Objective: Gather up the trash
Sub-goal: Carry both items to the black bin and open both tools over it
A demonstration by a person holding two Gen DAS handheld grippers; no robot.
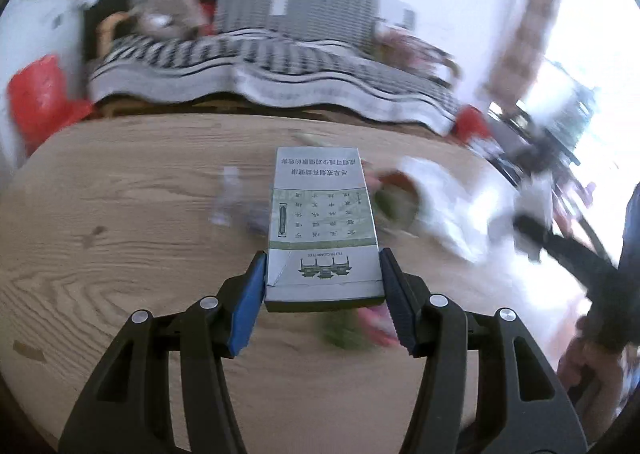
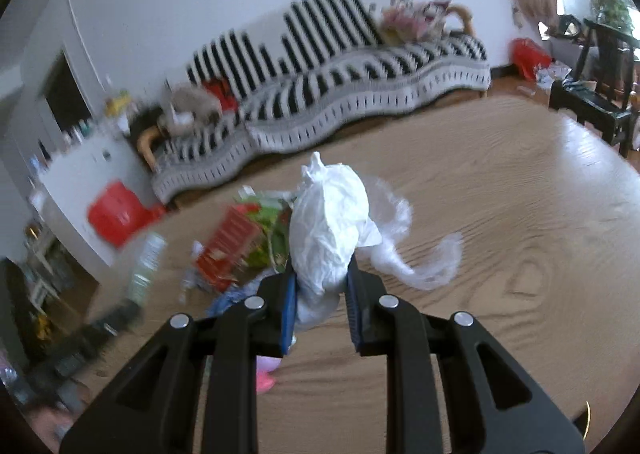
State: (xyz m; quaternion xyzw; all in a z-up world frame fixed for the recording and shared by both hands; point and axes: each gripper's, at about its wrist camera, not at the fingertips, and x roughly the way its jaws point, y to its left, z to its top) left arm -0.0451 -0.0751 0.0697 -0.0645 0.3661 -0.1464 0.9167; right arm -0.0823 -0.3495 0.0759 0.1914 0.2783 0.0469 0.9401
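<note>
My left gripper (image 1: 322, 266) is shut on a white and green cigarette box (image 1: 320, 213), held by its near end above the wooden table (image 1: 120, 193). Under and beyond the box lie blurred bits of trash: a small clear bottle (image 1: 228, 193), green and pink scraps (image 1: 352, 328) and a white plastic bag (image 1: 448, 205). My right gripper (image 2: 321, 274) is shut on a crumpled white plastic bag (image 2: 328, 221), whose loose tail (image 2: 424, 262) trails to the right. A pile of trash with a red packet (image 2: 228, 246) and green wrappers (image 2: 268, 230) lies to its left. The left gripper with its box (image 2: 146, 266) shows blurred at left.
A striped sofa (image 2: 340, 93) stands behind the table against the white wall. Red bags lie on the floor at the left (image 1: 40, 97) and far right (image 2: 528, 55). A dark chair (image 2: 592, 93) stands at the right. A person's hand (image 1: 588, 370) shows at the lower right of the left wrist view.
</note>
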